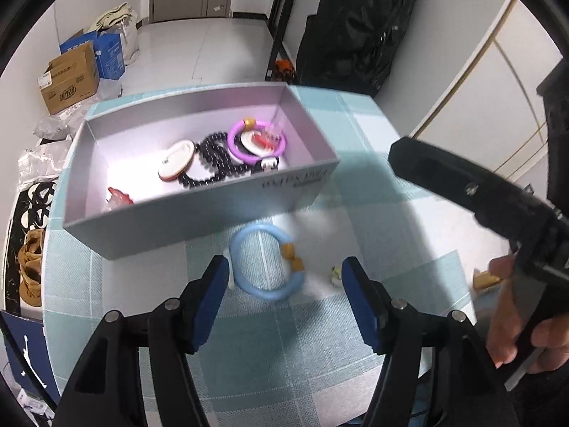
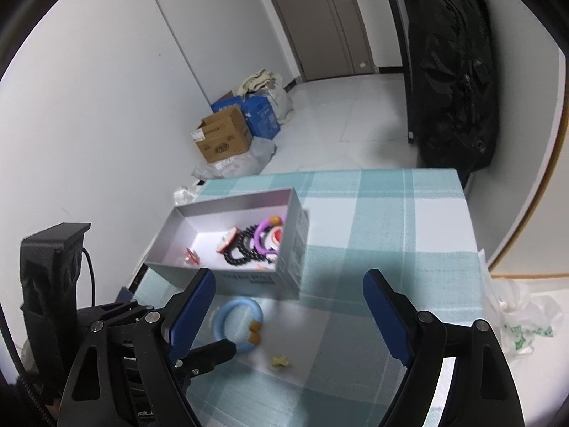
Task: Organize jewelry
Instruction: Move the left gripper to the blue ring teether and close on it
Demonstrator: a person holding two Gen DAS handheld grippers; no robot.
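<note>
A light blue bangle with orange beads lies on the checked tablecloth just in front of the silver box. It also shows in the right wrist view. My left gripper is open, its blue pads on either side of the bangle, a little nearer than it. The box holds a purple bangle, a black bead bracelet, round white pieces and a red item. My right gripper is open and empty, above the table, right of the left one.
A small yellow-green item lies on the cloth right of the blue bangle, also in the right wrist view. Cardboard boxes stand on the floor beyond the table. A black bag hangs at the far right.
</note>
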